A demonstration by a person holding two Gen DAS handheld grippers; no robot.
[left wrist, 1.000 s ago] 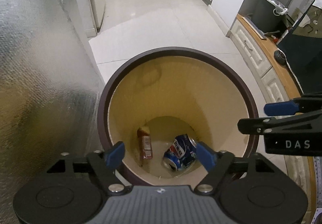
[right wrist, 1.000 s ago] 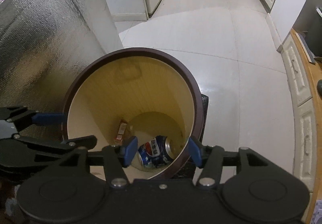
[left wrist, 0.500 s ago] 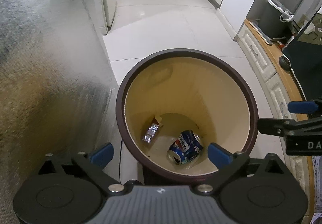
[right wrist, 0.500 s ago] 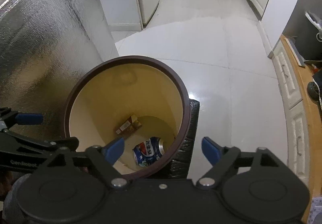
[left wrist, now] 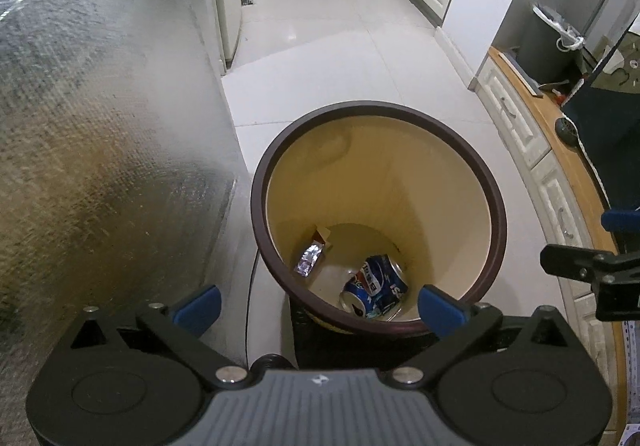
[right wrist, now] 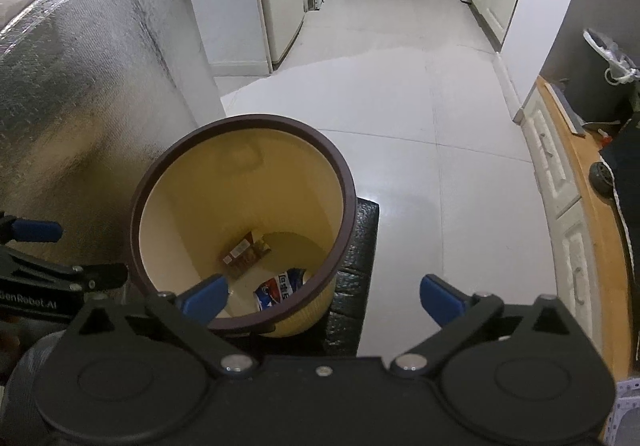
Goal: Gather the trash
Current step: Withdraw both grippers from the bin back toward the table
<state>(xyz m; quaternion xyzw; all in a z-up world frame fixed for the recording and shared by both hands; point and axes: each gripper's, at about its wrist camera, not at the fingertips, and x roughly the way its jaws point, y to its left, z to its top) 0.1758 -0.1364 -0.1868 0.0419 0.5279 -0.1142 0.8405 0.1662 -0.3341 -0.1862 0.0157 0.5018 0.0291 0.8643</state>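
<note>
My left gripper (left wrist: 318,304) and right gripper (right wrist: 323,298) were both opening, nothing between their jaws. The crushed Pepsi can (left wrist: 376,286) and snack wrapper (left wrist: 310,261) lay at the bottom of the wastebasket (left wrist: 472,161).

The left gripper (left wrist: 320,306) pointed steeply down. Its jaws were opening, with nothing held. The right gripper (right wrist: 324,296) did the same beside it.
</note>
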